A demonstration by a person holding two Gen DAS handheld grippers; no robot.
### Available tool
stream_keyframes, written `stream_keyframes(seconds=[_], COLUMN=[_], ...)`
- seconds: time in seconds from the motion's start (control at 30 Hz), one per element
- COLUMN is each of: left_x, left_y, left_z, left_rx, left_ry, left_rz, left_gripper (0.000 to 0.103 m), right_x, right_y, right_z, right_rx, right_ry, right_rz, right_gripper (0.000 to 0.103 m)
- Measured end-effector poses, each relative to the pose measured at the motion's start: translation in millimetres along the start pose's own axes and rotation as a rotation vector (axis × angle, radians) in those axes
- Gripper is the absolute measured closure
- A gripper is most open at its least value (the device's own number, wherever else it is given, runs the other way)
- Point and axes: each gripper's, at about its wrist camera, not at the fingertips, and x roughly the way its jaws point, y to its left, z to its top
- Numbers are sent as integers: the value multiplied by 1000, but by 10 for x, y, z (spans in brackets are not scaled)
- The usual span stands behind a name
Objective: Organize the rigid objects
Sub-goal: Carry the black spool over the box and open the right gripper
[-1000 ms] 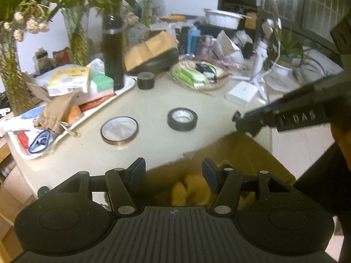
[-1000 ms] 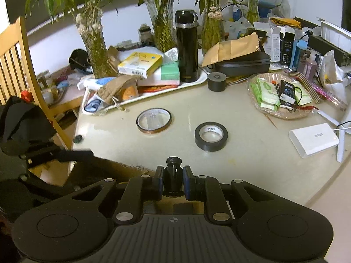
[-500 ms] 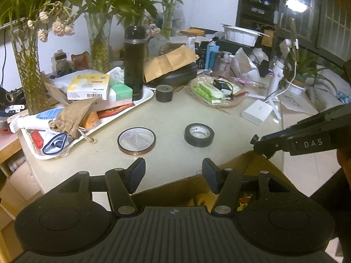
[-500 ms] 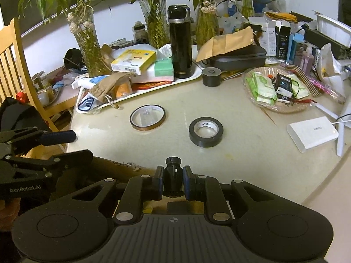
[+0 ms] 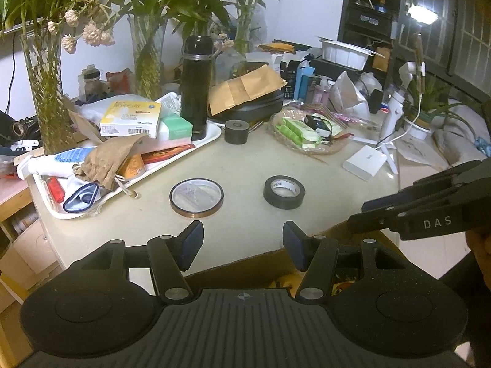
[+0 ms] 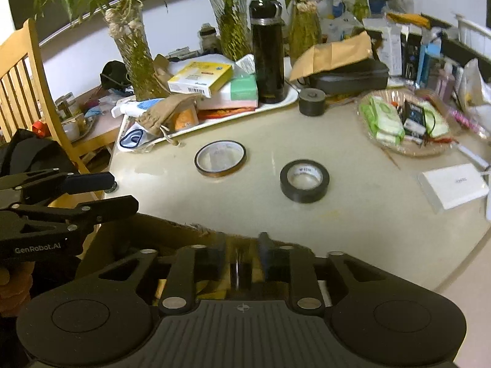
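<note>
Notably, at the counter's [image 6: 353, 214] near edge over the cardboard box [image 6: 172, 230], the left gripper [image 5: 242, 233] stands part-open, empty; the right gripper [image 6: 242, 242] has just been opening around a blurred dark part [image 6: 237, 271], which could clip the box's edge and bounce out.

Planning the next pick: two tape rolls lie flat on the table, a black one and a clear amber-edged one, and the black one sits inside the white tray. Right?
Not quite. The black tape roll lies on the bare table, outside the white tray, beside the clear amber-edged roll. The left wrist view shows it.
</note>
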Motion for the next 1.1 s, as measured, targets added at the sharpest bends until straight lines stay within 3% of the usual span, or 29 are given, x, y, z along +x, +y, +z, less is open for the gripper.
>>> stream_keyframes(seconds=[0.13, 0.3, 0.37, 0.53, 0.7, 0.87, 1.1], left_x=[4, 4, 13, 34, 11, 24, 77], left_y=[3, 8, 6, 11, 27, 52, 27], left_z=[0, 6, 13, 22, 9, 27, 52], left_rx=[-1, -5, -8, -14, -15, -22, -18], left_ry=[2, -2, -3, 0, -8, -8, 9], left_rz=[5, 6, 6, 16, 31, 50, 71], left_gripper=[47, 47, 47, 47, 47, 47, 46], right_x=[-19, -21, -24, -3, 18, 96, 179], right_y=[-29, -61, -68, -64, -82, -112, -171], right_z=[14, 10, 9, 12, -4, -30, -109], right_rx=[17, 20, 22, 19, 27, 36, 22], right_ry=[-14, -25, -29, -19, -30, -32, -55], right_rz=[-15, -41, -34, -27, -22, -16, -28], right_gripper=[58, 35, 31, 29, 14, 14, 6])
